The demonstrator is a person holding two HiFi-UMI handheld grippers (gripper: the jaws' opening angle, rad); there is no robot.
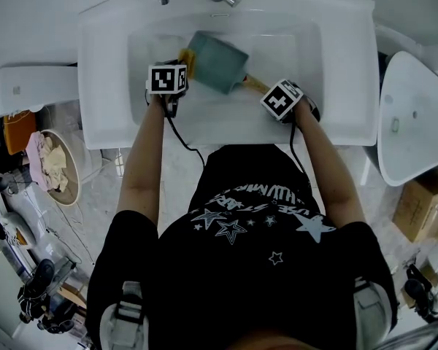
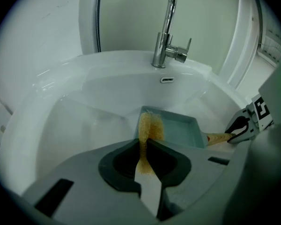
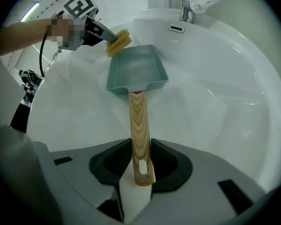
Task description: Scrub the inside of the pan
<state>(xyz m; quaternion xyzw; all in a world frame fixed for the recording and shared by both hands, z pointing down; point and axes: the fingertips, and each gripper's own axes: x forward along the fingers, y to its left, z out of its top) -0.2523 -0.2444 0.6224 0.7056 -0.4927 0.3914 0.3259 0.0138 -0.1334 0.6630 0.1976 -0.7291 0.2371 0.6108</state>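
A teal rectangular pan [image 1: 217, 62] with a wooden handle [image 1: 254, 83] is tilted inside the white sink [image 1: 328, 86]. My right gripper [image 1: 268, 90] is shut on the handle [image 3: 138, 121], near its end with the hanging hole, and the jaws [image 3: 139, 146] press it from both sides. My left gripper [image 1: 181, 68] is shut on a yellow scrub sponge [image 1: 186, 60]. The sponge [image 2: 150, 125] touches the pan's [image 2: 180, 130] left rim. In the right gripper view the pan's inside [image 3: 136, 69] faces up, with the sponge [image 3: 119, 41] at its far left corner.
A chrome faucet [image 2: 166, 32] stands at the back of the basin, above an overflow slot [image 2: 167, 80]. A white fixture [image 1: 412, 115] sits to the right of the sink. A round basket of cloths [image 1: 55, 166] is on the floor at left and a cardboard box [image 1: 423, 206] at right.
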